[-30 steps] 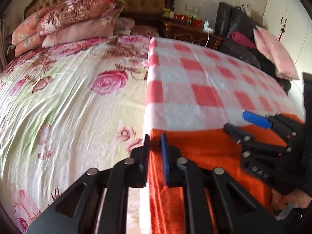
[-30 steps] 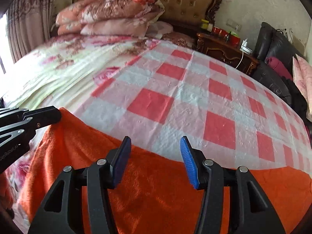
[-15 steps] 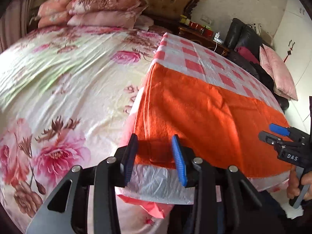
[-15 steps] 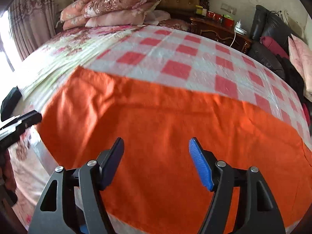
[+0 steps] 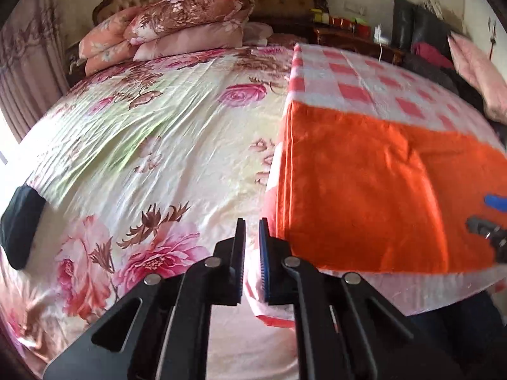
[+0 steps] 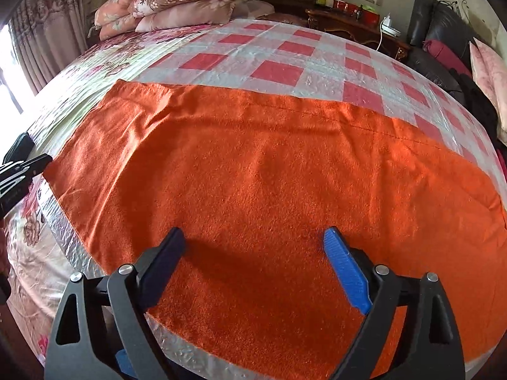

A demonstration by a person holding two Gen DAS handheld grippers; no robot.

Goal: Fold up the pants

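Observation:
The orange pants (image 6: 269,171) lie folded flat as a wide rectangle on the red-and-white checked cloth (image 6: 279,72) on the bed; they also show in the left wrist view (image 5: 364,190). My left gripper (image 5: 252,224) is nearly shut and empty, hovering just off the pants' near left corner. My right gripper (image 6: 253,237) is open and empty, low over the near part of the pants. Its tips show at the right edge of the left wrist view (image 5: 491,218).
The floral bedsheet (image 5: 142,145) covers the bed's left side. Stacked quilts and pillows (image 5: 177,28) lie by the headboard. A dark object (image 5: 19,224) sits at the bed's left edge. A nightstand (image 6: 355,25) and dark sofa (image 6: 443,41) stand at the right.
My left gripper let go of the pants' edge, pulled back to the near left corner and narrowed again. My right gripper drew back toward the near edge, staying open.

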